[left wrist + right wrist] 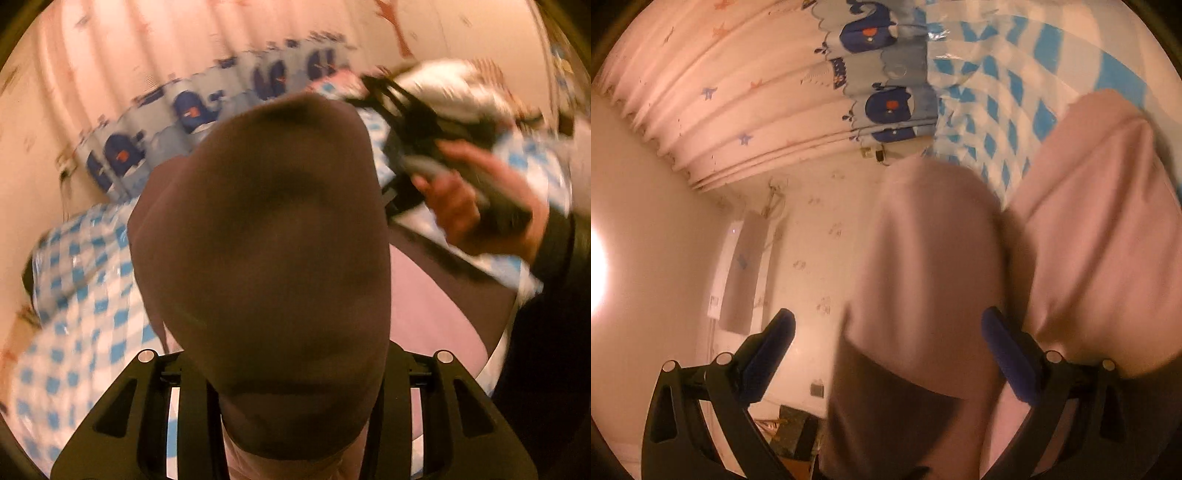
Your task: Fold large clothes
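Checked blue-white cloth (74, 295) lies beneath brown garment (266, 240) bunched in left tool (291, 406)

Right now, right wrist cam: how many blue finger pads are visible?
2. The lower-left pad stands clear of the cloth; the lower-right pad sits beside the pink garment draped between them. Neither is hidden.

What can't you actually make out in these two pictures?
- Left wrist view: the left gripper's fingertips, buried under the brown cloth.
- Left wrist view: the right gripper in the person's hand, smeared by motion blur.
- Right wrist view: what garment the pink cloth is; bunched, cut off by the edge.
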Demonstrator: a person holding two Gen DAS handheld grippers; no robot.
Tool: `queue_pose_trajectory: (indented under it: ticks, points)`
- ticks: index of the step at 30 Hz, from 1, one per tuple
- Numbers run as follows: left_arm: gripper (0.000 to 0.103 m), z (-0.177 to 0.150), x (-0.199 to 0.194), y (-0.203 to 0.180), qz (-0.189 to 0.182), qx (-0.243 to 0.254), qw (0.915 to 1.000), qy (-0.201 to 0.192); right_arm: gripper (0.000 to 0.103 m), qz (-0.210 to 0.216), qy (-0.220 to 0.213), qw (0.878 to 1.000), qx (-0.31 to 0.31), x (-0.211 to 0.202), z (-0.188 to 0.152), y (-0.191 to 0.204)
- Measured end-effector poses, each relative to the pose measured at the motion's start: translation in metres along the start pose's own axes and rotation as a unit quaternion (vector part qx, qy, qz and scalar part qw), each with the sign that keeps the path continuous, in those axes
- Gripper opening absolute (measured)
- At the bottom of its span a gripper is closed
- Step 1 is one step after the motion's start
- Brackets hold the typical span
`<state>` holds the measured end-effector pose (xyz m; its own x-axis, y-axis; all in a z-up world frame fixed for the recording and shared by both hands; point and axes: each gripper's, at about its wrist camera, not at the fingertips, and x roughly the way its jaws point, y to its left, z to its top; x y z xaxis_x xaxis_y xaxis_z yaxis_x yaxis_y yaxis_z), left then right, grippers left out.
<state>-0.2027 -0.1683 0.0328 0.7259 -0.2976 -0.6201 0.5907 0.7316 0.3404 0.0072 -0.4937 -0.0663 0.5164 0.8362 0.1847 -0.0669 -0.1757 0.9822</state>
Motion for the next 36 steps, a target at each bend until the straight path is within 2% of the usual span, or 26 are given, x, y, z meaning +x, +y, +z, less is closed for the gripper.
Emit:
queue_pose_trajectory:
  ticks: [4, 9, 12, 15, 16, 17, 18, 19, 21, 22, 23, 24, 25, 26, 27, 29, 30, 32, 34, 36]
  points:
    - [0.043, 0.01, 0.017, -0.048, 0.016, 0.084, 0.9962, 0.019, 0.097, -0.039, 0.039, 0.998, -0.008, 0.015, 0.02, 0.003]
    - [0.048, 0.013, 0.03, -0.075, 0.017, 0.124, 0.9918, 0.029, 0.097, -0.091, 0.07, 0.993, -0.012, 0.014, 0.026, 0.012]
    - [0.048, 0.012, 0.035, -0.088, 0.016, 0.138, 0.9899, 0.029, 0.097, -0.107, 0.086, 0.99, -0.04, 0.006, 0.011, 0.015]
    - [0.048, 0.009, 0.035, -0.106, 0.02, 0.172, 0.9844, 0.028, 0.097, -0.114, 0.099, 0.987, -0.053, 0.008, 0.011, 0.013]
    - [0.048, 0.008, 0.039, -0.109, 0.012, 0.175, 0.9841, 0.028, 0.097, -0.137, 0.102, 0.983, -0.063, 0.01, 0.01, 0.011]
    - [0.049, 0.007, 0.045, -0.114, 0.004, 0.181, 0.9831, 0.031, 0.097, -0.188, 0.112, 0.974, -0.064, 0.016, 0.015, 0.003]
    - [0.05, 0.008, 0.051, -0.122, 0.011, 0.196, 0.9799, 0.035, 0.097, -0.206, 0.115, 0.97, -0.055, 0.016, 0.02, -0.002]
    - [0.051, 0.007, 0.055, -0.126, 0.015, 0.208, 0.9771, 0.039, 0.096, -0.22, 0.101, 0.969, -0.048, 0.011, 0.025, -0.001]
    - [0.052, 0.007, 0.058, -0.131, 0.015, 0.219, 0.9744, 0.048, 0.096, -0.257, 0.052, 0.96, -0.098, -0.003, 0.025, 0.03]
    - [0.053, 0.007, 0.058, -0.133, 0.018, 0.225, 0.9731, 0.048, 0.096, -0.274, 0.028, 0.95, -0.146, -0.008, 0.018, 0.056]
    - [0.053, 0.005, 0.059, -0.137, 0.023, 0.23, 0.9717, 0.048, 0.096, -0.283, 0.024, 0.942, -0.176, -0.007, 0.011, 0.07]
    - [0.054, 0.004, 0.059, -0.139, 0.027, 0.233, 0.9708, 0.048, 0.096, -0.306, 0.027, 0.92, -0.242, 0.001, -0.005, 0.095]
    - [0.054, 0.003, 0.06, -0.144, 0.034, 0.24, 0.9689, 0.048, 0.096, -0.331, 0.05, 0.895, -0.294, 0.016, -0.023, 0.112]
    - [0.054, 0.004, 0.06, -0.147, 0.039, 0.245, 0.9676, 0.048, 0.096, -0.332, 0.087, 0.879, -0.331, 0.034, -0.04, 0.124]
    - [0.054, 0.004, 0.06, -0.151, 0.044, 0.248, 0.9665, 0.048, 0.096, -0.327, 0.118, 0.87, -0.349, 0.047, -0.053, 0.129]
    - [0.055, 0.002, 0.058, -0.154, 0.049, 0.249, 0.9659, 0.049, 0.096, -0.339, 0.175, 0.846, -0.373, 0.076, -0.074, 0.132]
    - [0.057, -0.001, 0.055, -0.158, 0.053, 0.247, 0.9664, 0.048, 0.096, -0.35, 0.203, 0.828, -0.389, 0.095, -0.085, 0.132]
    - [0.059, -0.004, 0.053, -0.166, 0.062, 0.245, 0.9667, 0.044, 0.096, -0.387, 0.234, 0.807, -0.379, 0.115, -0.088, 0.12]
    - [0.067, -0.006, 0.05, -0.169, 0.081, 0.246, 0.9653, 0.034, 0.096, -0.439, 0.243, 0.791, -0.35, 0.118, -0.08, 0.092]
    - [0.07, -0.011, 0.04, -0.176, 0.109, 0.267, 0.9572, 0.026, 0.093, -0.456, 0.252, 0.792, -0.317, 0.114, -0.069, 0.063]
